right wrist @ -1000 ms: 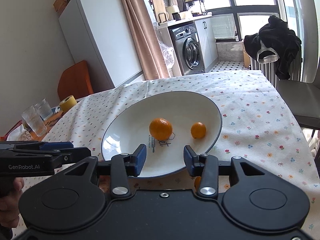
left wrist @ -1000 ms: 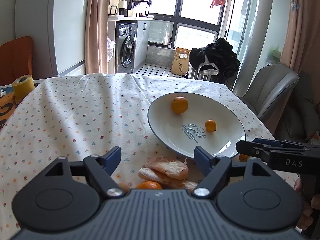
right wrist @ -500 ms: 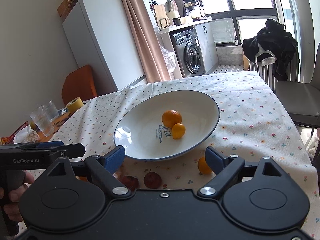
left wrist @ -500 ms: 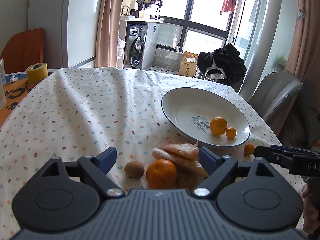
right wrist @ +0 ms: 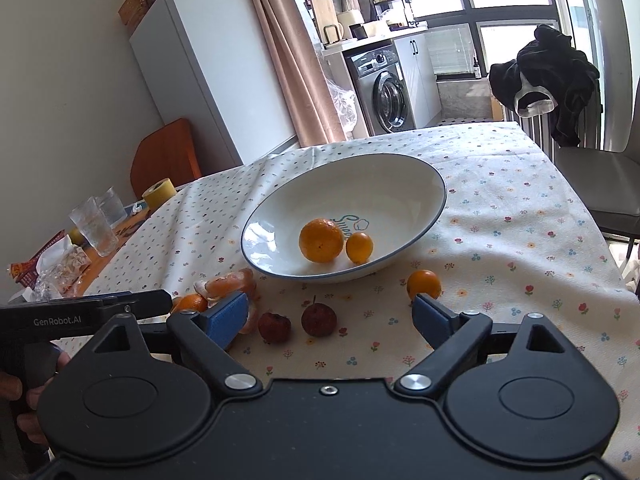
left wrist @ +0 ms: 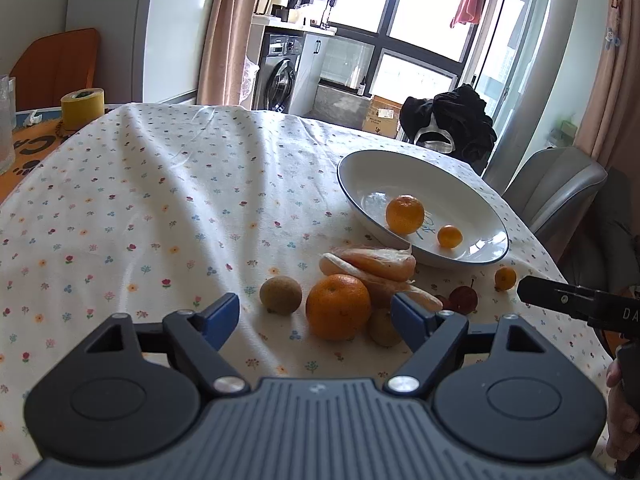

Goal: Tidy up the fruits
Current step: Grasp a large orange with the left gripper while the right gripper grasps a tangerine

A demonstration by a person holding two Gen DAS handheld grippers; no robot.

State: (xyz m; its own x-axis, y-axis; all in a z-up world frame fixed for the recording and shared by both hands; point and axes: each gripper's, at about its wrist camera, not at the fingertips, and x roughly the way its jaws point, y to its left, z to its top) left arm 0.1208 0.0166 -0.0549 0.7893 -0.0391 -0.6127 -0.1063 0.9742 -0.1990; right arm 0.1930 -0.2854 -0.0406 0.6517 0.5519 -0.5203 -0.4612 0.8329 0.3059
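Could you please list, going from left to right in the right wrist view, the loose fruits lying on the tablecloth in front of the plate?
Peeled orange segments → wrinkled dark red fruit → round dark red fruit with a stem → small orange.
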